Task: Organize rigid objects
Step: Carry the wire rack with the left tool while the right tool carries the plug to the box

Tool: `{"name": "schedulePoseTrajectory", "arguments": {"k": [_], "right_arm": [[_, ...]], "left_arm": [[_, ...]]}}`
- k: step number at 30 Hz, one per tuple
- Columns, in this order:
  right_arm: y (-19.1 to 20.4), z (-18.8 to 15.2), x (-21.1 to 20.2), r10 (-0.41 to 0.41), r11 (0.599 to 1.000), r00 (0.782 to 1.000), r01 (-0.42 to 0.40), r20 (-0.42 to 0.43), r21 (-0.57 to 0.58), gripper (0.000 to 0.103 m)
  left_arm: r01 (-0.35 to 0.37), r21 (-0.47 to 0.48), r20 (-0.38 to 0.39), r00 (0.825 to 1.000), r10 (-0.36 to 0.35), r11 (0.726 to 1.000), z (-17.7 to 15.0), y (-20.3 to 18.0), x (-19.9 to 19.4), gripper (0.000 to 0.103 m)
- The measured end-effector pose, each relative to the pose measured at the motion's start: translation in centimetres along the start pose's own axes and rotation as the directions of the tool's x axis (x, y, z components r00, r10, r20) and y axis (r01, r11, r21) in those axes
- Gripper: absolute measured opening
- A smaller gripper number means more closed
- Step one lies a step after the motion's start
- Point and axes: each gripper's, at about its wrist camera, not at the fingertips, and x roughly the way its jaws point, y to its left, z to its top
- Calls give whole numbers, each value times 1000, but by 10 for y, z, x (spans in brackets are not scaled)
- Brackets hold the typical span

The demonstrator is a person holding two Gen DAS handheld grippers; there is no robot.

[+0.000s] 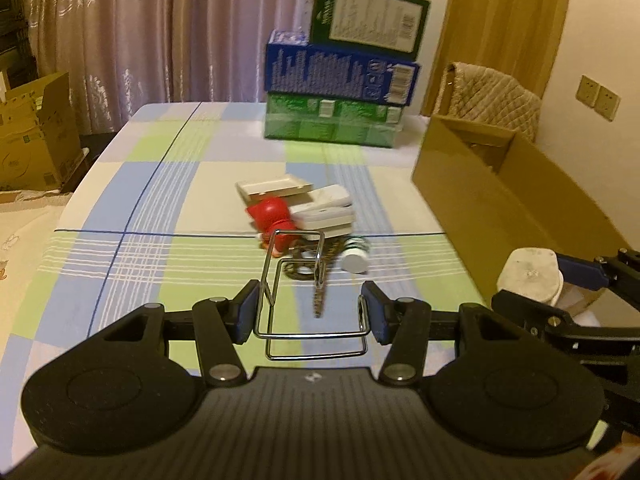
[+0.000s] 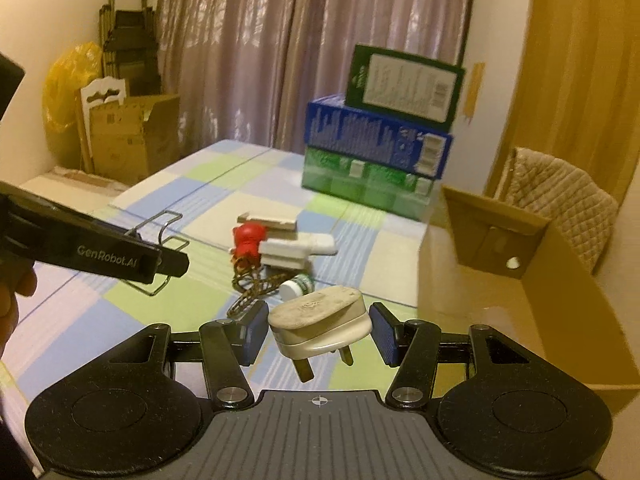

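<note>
Now left gripper pinching wire rack between both pads, holding it above checked cloth. Right gripper clamping white plug, two prongs pointing down, beside open carton. Pile lying mid-cloth: one red figure, two white boxes, one small bottle, one braided cord. Three cartons stacking behind.
</note>
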Motion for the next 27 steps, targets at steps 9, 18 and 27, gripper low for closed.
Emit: {"name": "schedulePoseTrajectory", "arguments": {"k": [9, 18, 27], "right_arm": [[-55, 1, -39, -103, 992, 994, 100, 31, 76, 52], [-139, -4, -56, -222, 966, 975, 218, 14, 137, 52], [-196, -17, -56, -264, 946, 964, 263, -19, 190, 52]], "left_arm": [[78, 63, 35, 996, -80, 995, 13, -57, -22, 49], [191, 144, 42, 979, -199, 971, 35, -135, -16, 49], [275, 191, 27, 958, -285, 942, 52, -194, 8, 49]]}}
